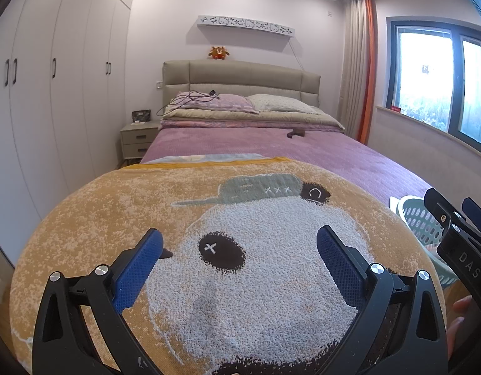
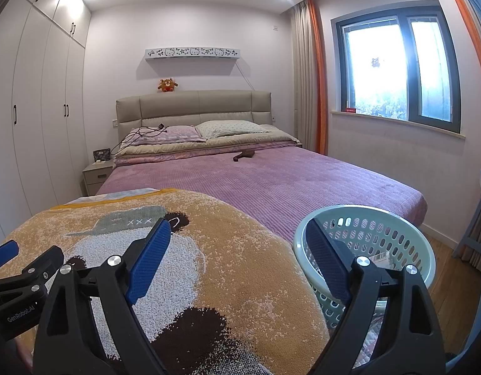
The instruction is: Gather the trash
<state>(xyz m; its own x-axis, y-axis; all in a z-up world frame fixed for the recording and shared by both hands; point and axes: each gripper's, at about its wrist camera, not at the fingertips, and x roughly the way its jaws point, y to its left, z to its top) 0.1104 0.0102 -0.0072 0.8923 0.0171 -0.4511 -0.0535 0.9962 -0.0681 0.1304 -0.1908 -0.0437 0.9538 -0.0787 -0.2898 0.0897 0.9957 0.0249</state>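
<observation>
A small brown item (image 1: 296, 132) lies on the purple bedspread near the pillows; it also shows in the right wrist view (image 2: 244, 155). A pale green plastic basket (image 2: 393, 234) stands on the floor at the bed's right side, with a barcoded scrap inside; its rim shows in the left wrist view (image 1: 420, 215). My left gripper (image 1: 240, 240) is open and empty above the orange bear blanket (image 1: 115, 206). My right gripper (image 2: 238, 231) is open and empty, between the blanket (image 2: 240, 265) and the basket.
White wardrobes (image 1: 52, 93) line the left wall. A nightstand (image 1: 138, 139) stands beside the headboard. A black cable (image 2: 140, 132) lies on the pink pillow. A window (image 2: 396, 68) and orange curtains are at the right. A wood floor (image 2: 453, 275) lies beyond the basket.
</observation>
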